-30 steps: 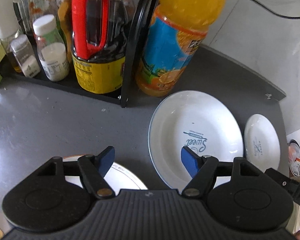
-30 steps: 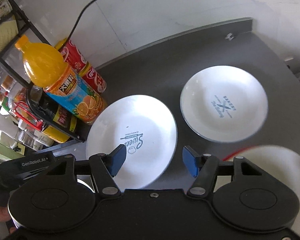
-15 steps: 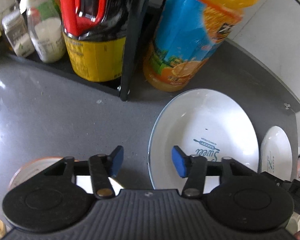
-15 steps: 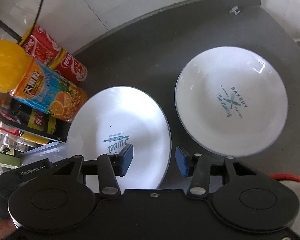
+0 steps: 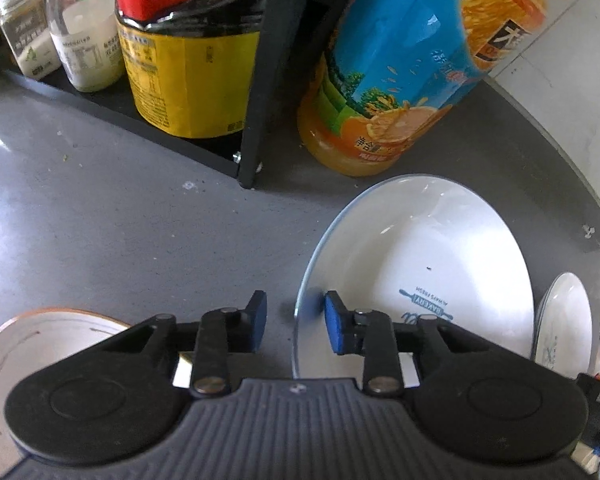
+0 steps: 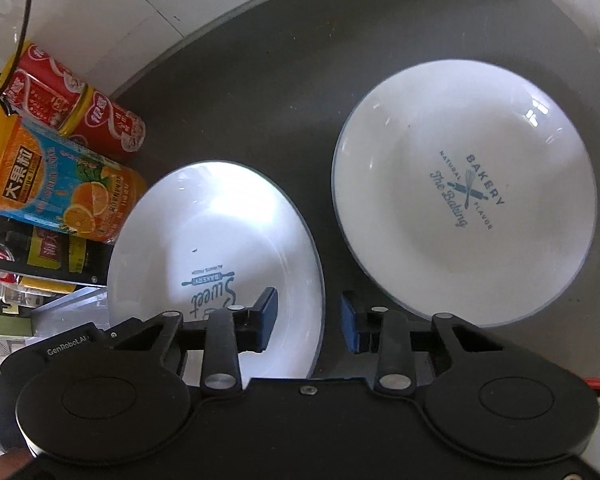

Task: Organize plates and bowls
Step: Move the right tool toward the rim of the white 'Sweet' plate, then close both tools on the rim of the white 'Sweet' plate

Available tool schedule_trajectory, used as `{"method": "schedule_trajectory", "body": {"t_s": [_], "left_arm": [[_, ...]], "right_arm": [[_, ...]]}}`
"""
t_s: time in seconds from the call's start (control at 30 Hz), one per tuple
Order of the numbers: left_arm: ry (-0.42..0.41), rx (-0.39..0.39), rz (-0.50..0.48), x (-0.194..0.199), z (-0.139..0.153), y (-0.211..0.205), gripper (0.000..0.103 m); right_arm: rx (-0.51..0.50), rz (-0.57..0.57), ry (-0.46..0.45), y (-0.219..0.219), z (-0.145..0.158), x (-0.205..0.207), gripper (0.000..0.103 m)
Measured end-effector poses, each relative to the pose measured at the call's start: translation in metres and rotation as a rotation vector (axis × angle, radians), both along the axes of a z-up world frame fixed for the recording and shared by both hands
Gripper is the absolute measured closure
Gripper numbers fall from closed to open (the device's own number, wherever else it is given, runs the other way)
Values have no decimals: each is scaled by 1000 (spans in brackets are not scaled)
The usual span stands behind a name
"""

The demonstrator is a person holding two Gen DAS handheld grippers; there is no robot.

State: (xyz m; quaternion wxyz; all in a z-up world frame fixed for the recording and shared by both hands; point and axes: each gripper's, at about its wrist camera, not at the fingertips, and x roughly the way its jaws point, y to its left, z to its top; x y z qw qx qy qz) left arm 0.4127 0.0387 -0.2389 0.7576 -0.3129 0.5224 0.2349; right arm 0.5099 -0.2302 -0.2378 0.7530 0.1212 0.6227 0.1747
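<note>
Jaws of both the left gripper (image 5: 293,322) and the right gripper (image 6: 309,320) stand partly open, each straddling an opposite edge of the "Sweet" plate (image 6: 216,236) without gripping it, so nothing is held. That plate lies flat on the worktop (image 5: 120,220) beside the orange juice bottle (image 5: 400,80), with the "Bakery" plate (image 6: 464,196) apart from it. Judging by this, no stacking is done yet, and the orange-rimmed dish (image 5: 40,336) at the left also waits.

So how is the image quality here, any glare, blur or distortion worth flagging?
Left wrist view: orange juice bottle is soft and bent by the fisheye; window glare on the grey counter at the left edge. Right wrist view: sharp, but glare washes out the middle of the Sweet plate; small highlights on the Bakery plate.
</note>
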Motion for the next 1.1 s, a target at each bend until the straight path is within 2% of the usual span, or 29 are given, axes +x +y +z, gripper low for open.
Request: {"method": "schedule_trajectory", "body": {"t_s": [0.13, 0.23, 0.47, 0.6, 0.67, 0.77, 1.1], "left_arm": [[-22, -38, 17, 1, -8, 0, 83], [-31, -71, 45, 0, -11, 1, 84], [-32, -91, 57, 0, -11, 6, 84], [-29, -87, 61, -1, -8, 8, 85], [-33, -67, 48, -3, -4, 8, 87], [-51, -70, 39, -7, 3, 12, 90], [-108, -88, 18, -15, 24, 22, 92]], "right_arm": [[21, 4, 5, 3, -1, 3, 73], [14, 7, 11, 7, -4, 6, 73], [-2, 3, 20, 13, -11, 10, 75], [-35, 32, -6, 19, -8, 8, 78], [-25, 42, -27, 15, -5, 5, 87], [8, 52, -66, 8, 5, 3, 94], [83, 46, -156, -11, 28, -12, 95]]}}
